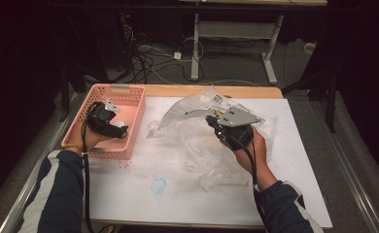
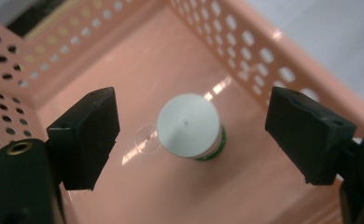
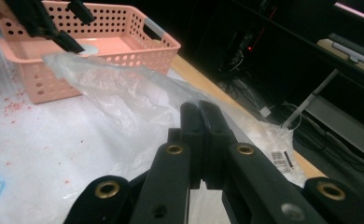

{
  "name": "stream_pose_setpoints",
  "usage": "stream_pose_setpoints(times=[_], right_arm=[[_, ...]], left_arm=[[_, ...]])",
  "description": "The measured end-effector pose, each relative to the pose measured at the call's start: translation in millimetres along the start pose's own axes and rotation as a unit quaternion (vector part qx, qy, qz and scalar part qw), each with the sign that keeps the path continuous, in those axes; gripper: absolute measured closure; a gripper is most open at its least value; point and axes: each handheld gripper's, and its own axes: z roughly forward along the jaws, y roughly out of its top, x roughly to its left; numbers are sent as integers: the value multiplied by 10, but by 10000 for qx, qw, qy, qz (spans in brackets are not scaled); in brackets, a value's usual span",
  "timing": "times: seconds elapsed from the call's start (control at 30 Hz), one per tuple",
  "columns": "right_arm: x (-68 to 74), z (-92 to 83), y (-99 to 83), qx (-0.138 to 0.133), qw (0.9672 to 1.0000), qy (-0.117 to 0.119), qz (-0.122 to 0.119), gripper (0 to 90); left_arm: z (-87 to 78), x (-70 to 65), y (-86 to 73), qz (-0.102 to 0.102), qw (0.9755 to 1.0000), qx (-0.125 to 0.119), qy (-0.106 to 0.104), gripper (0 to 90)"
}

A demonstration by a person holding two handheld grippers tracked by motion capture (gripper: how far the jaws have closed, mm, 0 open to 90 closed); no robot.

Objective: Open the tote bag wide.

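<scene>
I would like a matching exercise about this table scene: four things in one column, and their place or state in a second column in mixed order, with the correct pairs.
Things:
1. small white-capped bottle with green label
2. pink perforated plastic basket
3. left gripper
4. clear crumpled plastic bag

Places or states:
a. jaws wide apart, hanging above the bottle
b. lies on the white table cover, its edge near the right gripper, whose jaws are together
c. stands upright on the basket floor
d. sits at the table's left side

Pairs: 1-c, 2-d, 3-a, 4-b
</scene>
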Motion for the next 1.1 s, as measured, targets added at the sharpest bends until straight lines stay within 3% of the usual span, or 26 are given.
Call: stream_pose_setpoints(times=[0.07,0.13,0.2,0.27,0.33,0.37,0.43,0.47,0.57,0.63,0.7,0.73,0.77,0.87,0.93,1.0,1.1], right_arm=[[0,4,-13,6,10000,18,14,900],[6,15,-44,27,10000,66,16,900],[4,17,-52,32,10000,81,31,900],[1,15,-56,23,10000,82,40,900],[-11,5,-71,-9,9999,88,77,900],[-19,3,-78,-12,9999,90,91,900],[-37,1,-93,-24,9999,84,141,900],[-47,-1,-98,-34,9998,93,157,900],[-61,-3,-106,-41,9998,76,197,900],[-71,-10,-105,-57,9997,47,220,900],[-80,-21,-95,-80,9997,33,224,900],[-85,-27,-84,-82,9997,23,230,900],[-92,-34,-69,-85,9997,5,223,900],[-109,-46,0,-100,9998,-53,166,900],[-109,-47,22,-99,9998,-81,142,900],[-100,-36,46,-78,9999,-98,103,900],[-94,-1,40,-46,9998,-86,160,900]], left_arm=[[102,33,4,-73,9996,212,-146,200],[215,70,42,-25,9986,519,-46,238],[251,98,50,-92,9982,586,-110,310],[331,154,57,-216,9966,768,-219,312],[408,181,41,-251,9954,862,-345,392],[474,177,39,-208,9929,1075,-475,415],[479,163,48,-135,9930,1087,-440,455],[461,163,52,-141,9939,982,-490,481],[410,155,53,-68,9954,879,-384,483],[357,159,36,-84,9965,684,-465,485],[269,163,33,-173,9983,397,-393,486],[144,145,45,-165,9991,34,-383,486],[144,145,45,-165,9991,34,-383,487],[-80,70,71,-118,9982,-497,-318,488],[-254,0,79,-88,9953,-905,-335,487],[-436,-100,82,61,9907,-1330,-272,488],[-691,-300,57,207,9821,-1839,-351,488]])
